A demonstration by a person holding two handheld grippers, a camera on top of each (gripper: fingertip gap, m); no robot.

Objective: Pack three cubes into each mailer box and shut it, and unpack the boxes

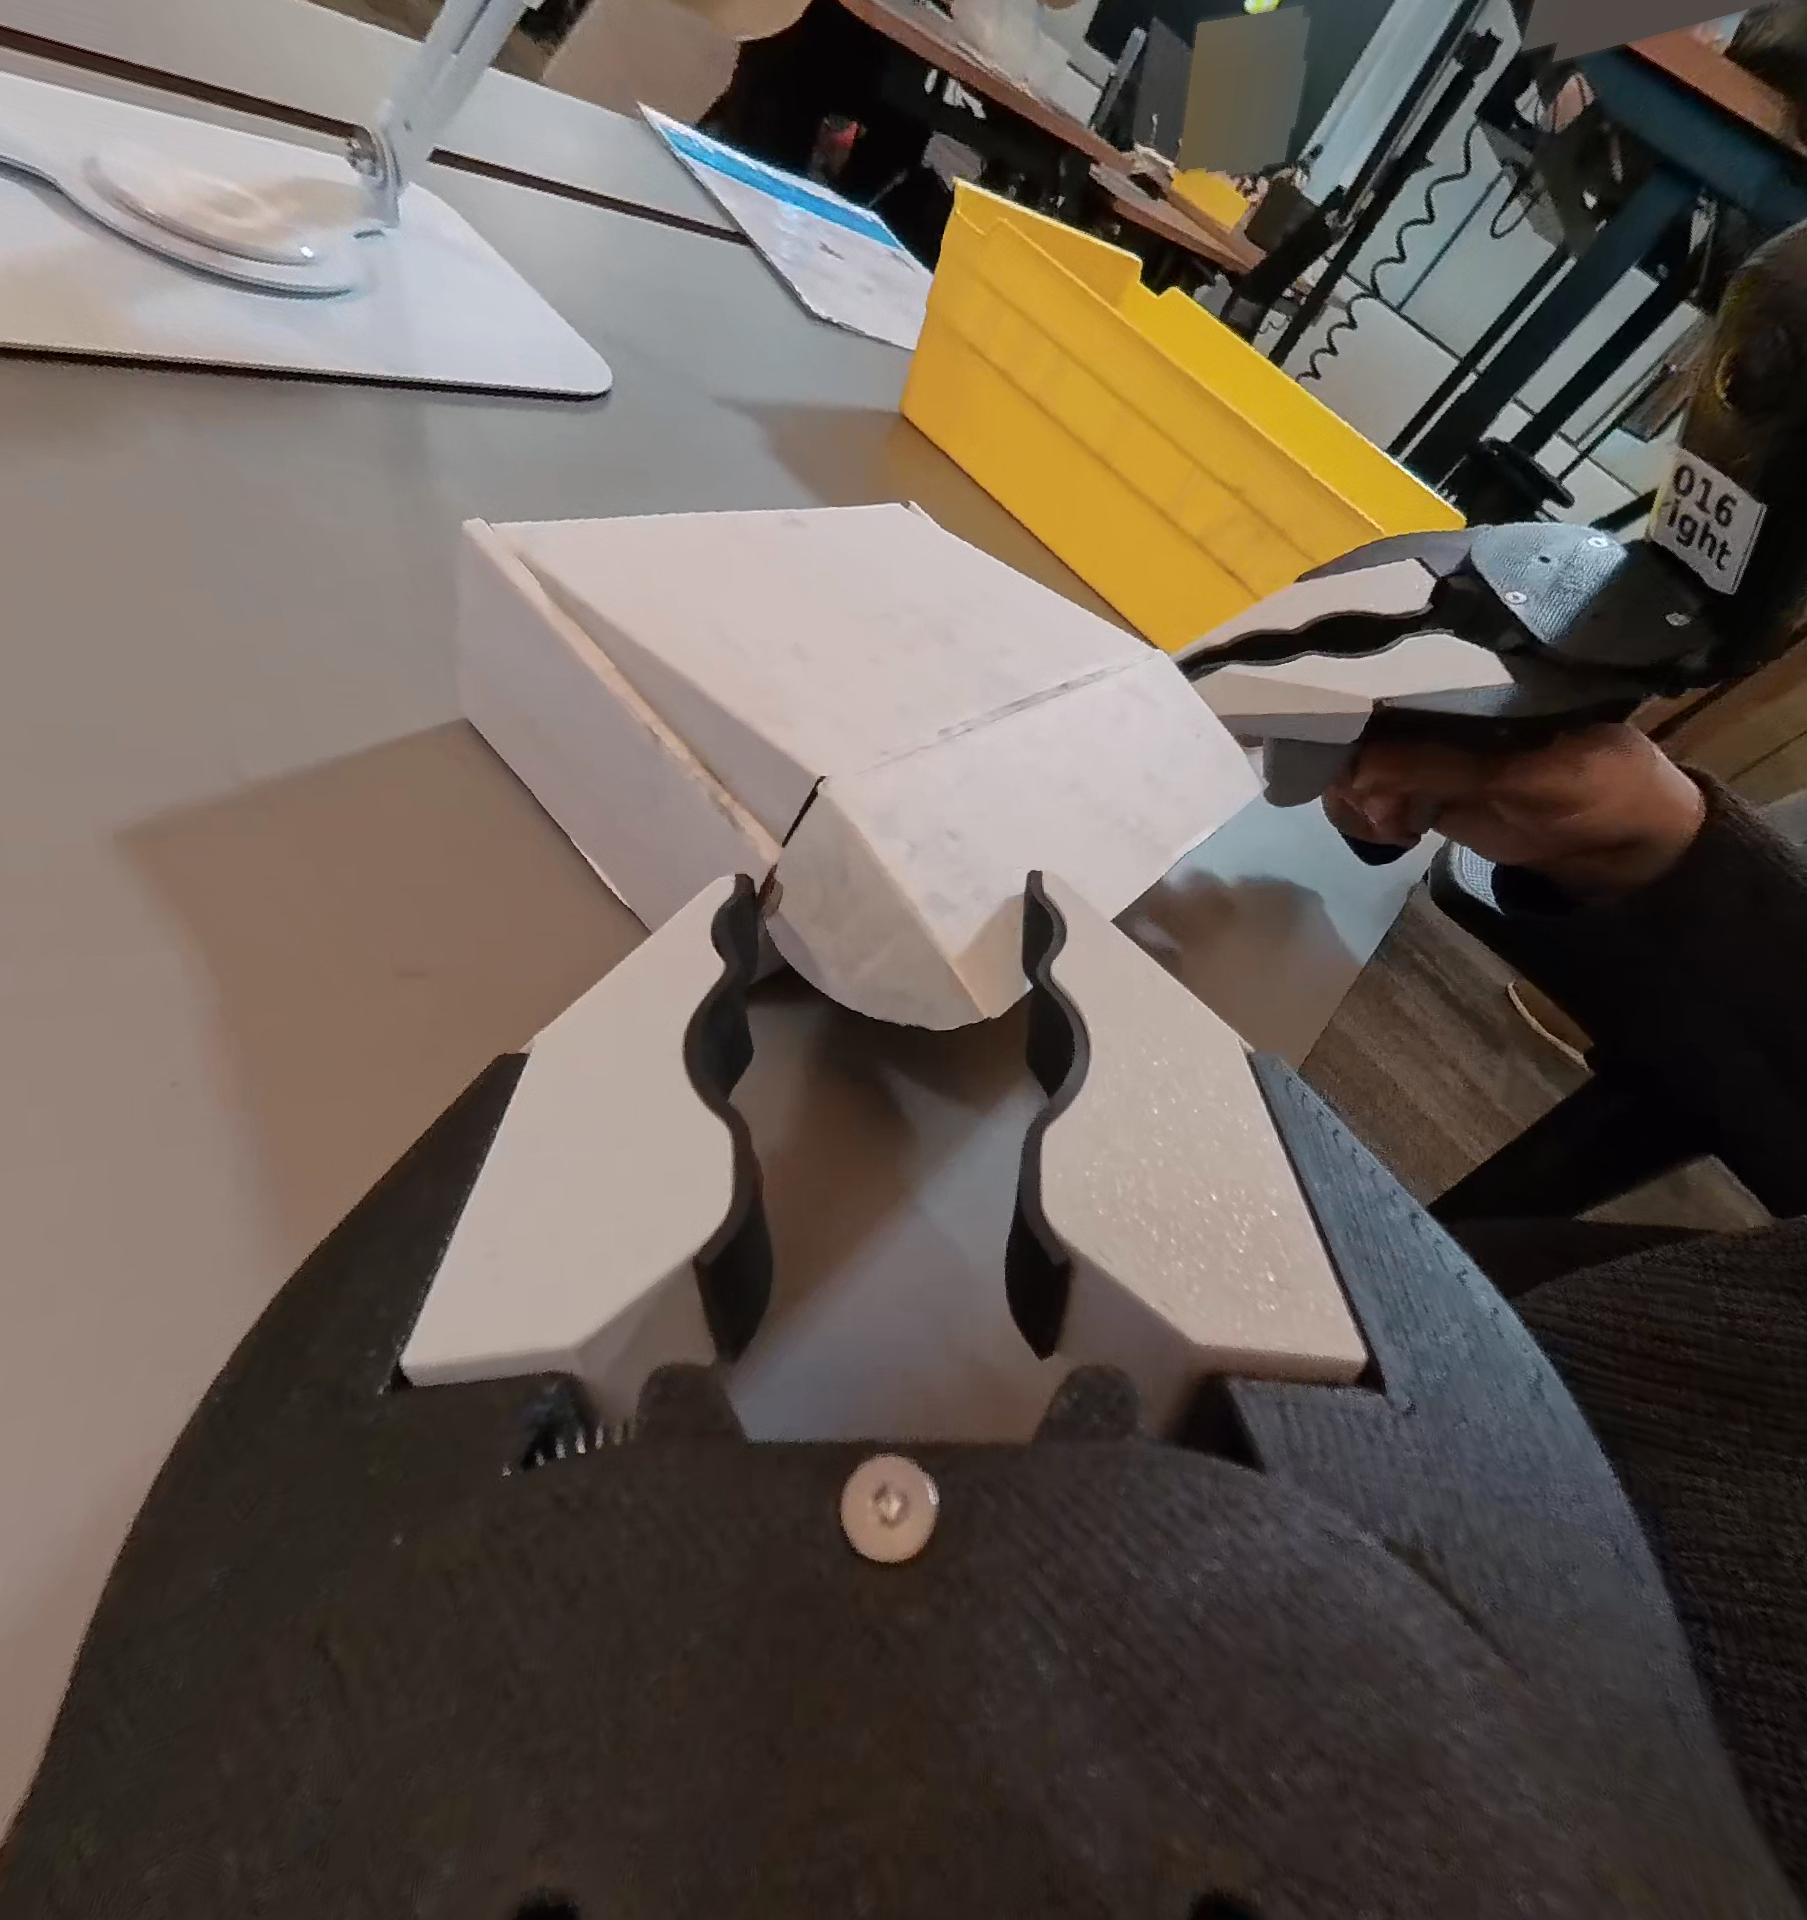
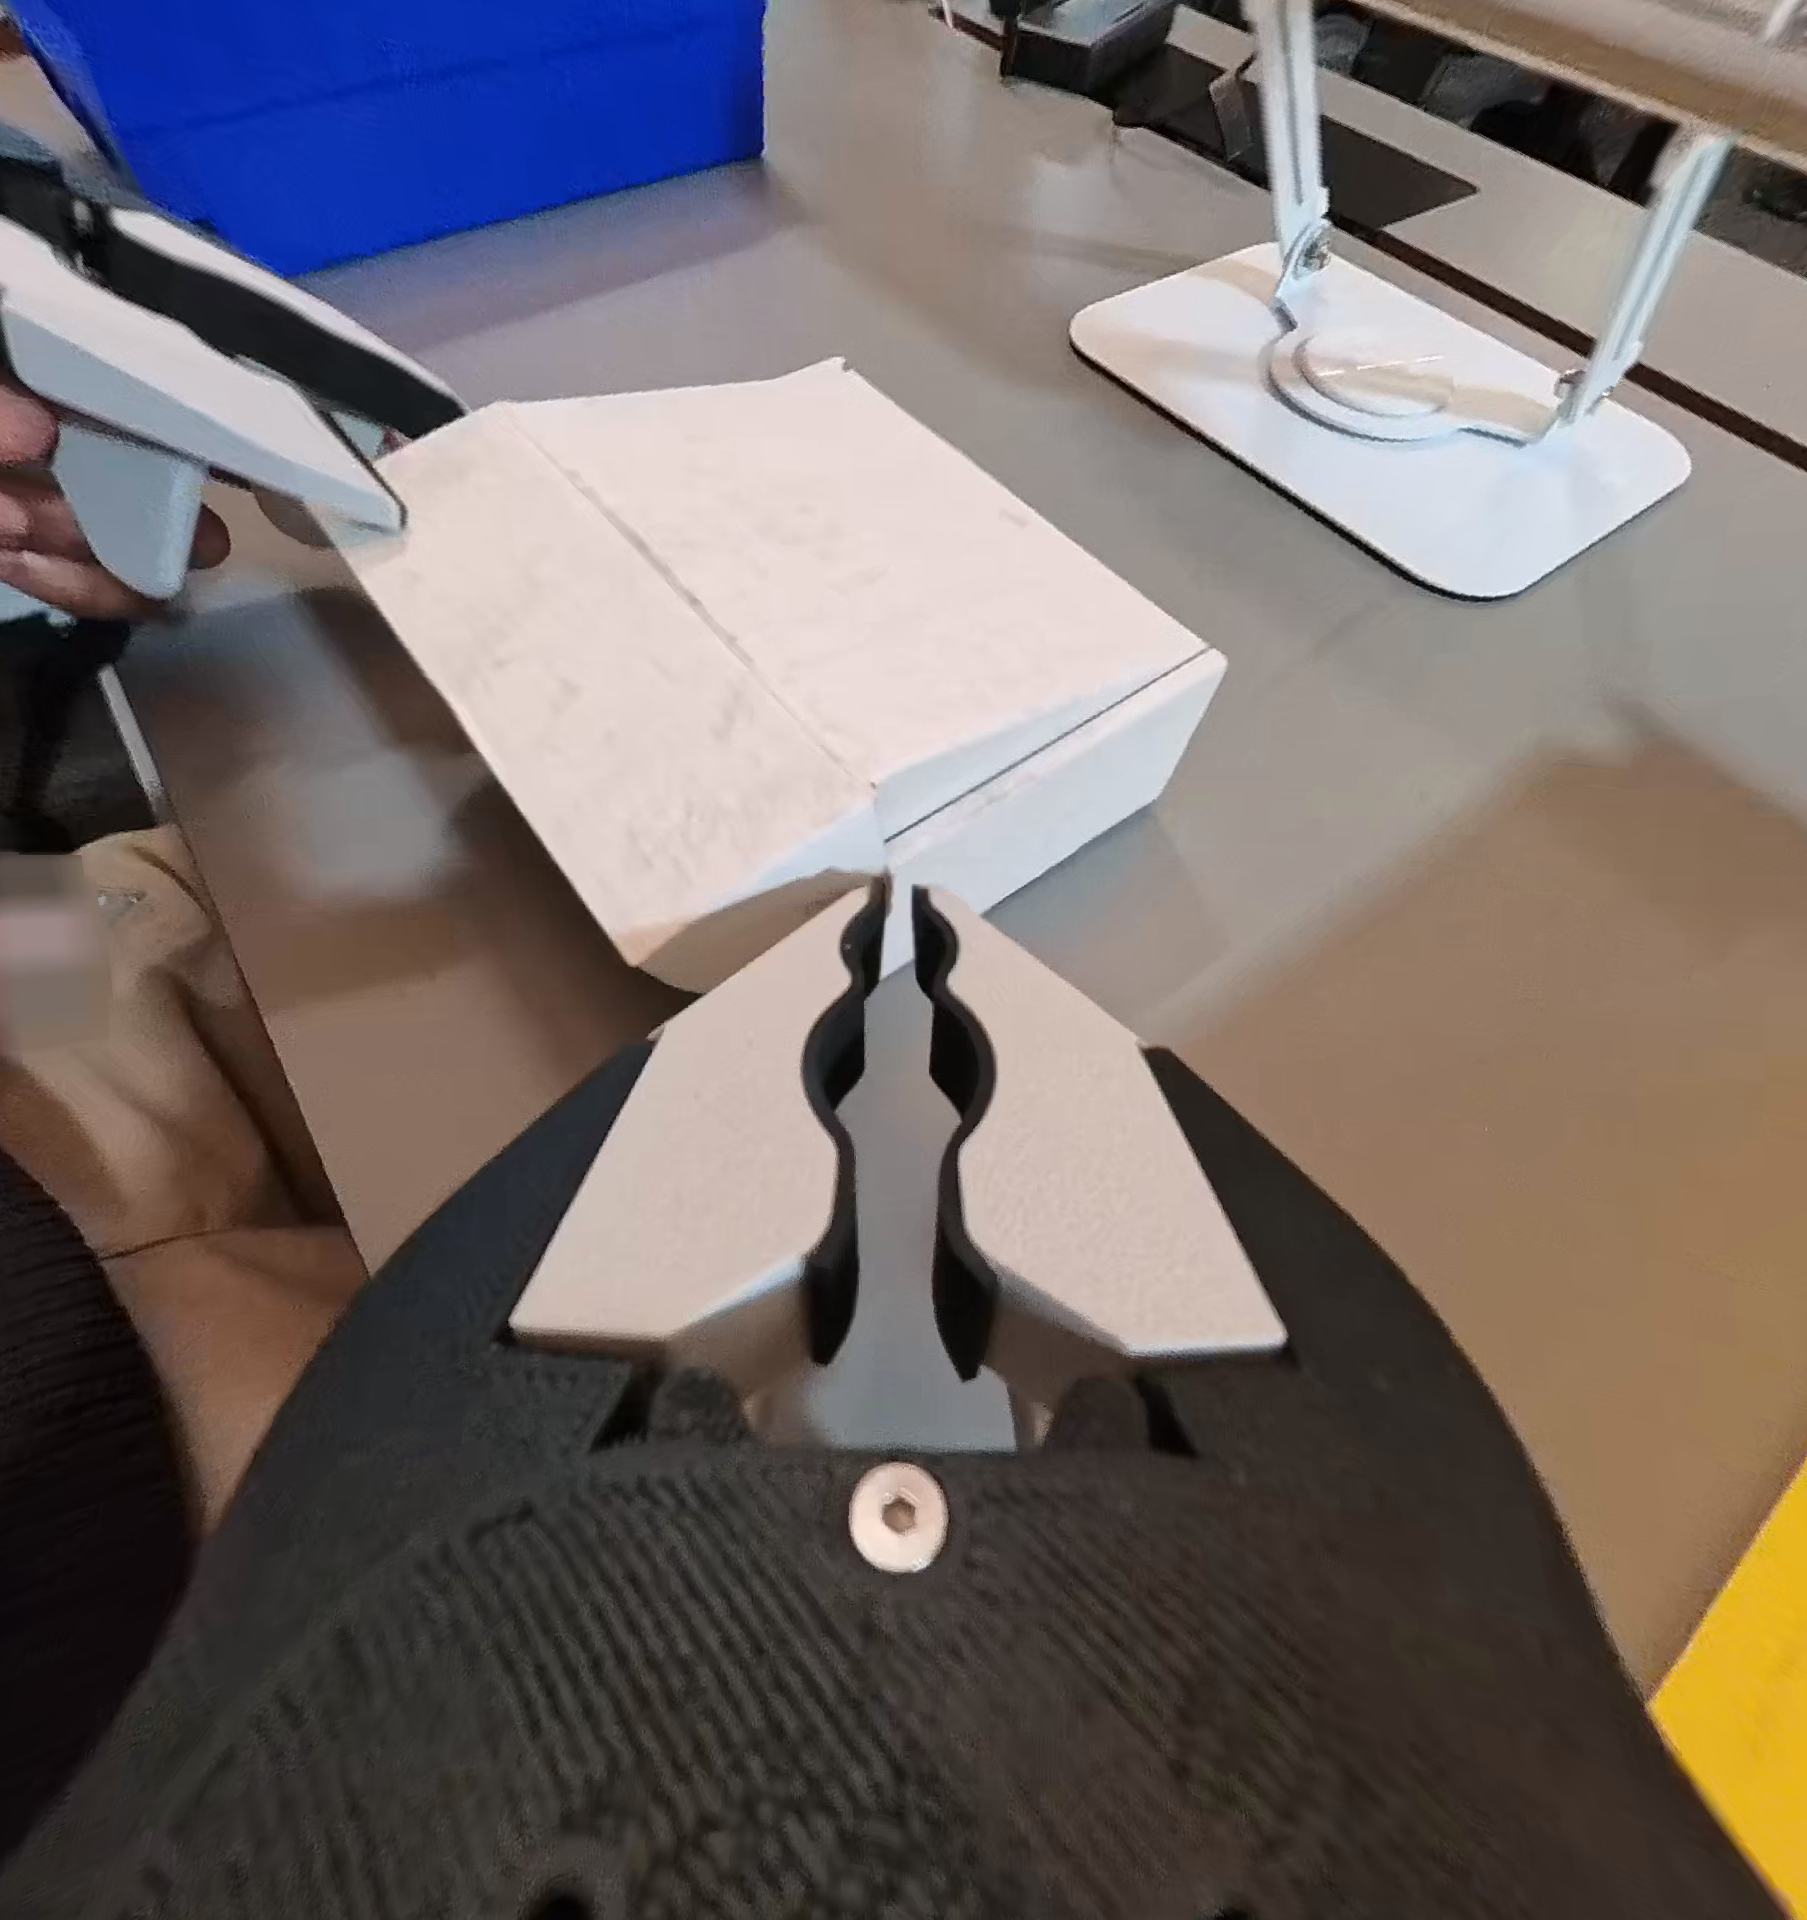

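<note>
White mailer box (image 1: 826, 644) half-shut — left gripper (image 1: 888, 894) spread wide beside its front flap (image 1: 992, 821), right gripper (image 2: 897, 894) nearly clenched, empty. Next, probably: tuck flap in.

Looking like an office-workshop: grey desk (image 1: 255, 644) carrying a monitor stand (image 2: 1398, 457), yellow bin (image 1: 1138, 416), workbenches (image 1: 1086, 114) far behind.

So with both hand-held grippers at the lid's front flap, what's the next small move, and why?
Probably push the front flap of the white cardboard mailer box down and tuck it in: the lid sits raised, a gap shows along the side, and both the left hand-held gripper and right hand-held gripper meet it.
</note>
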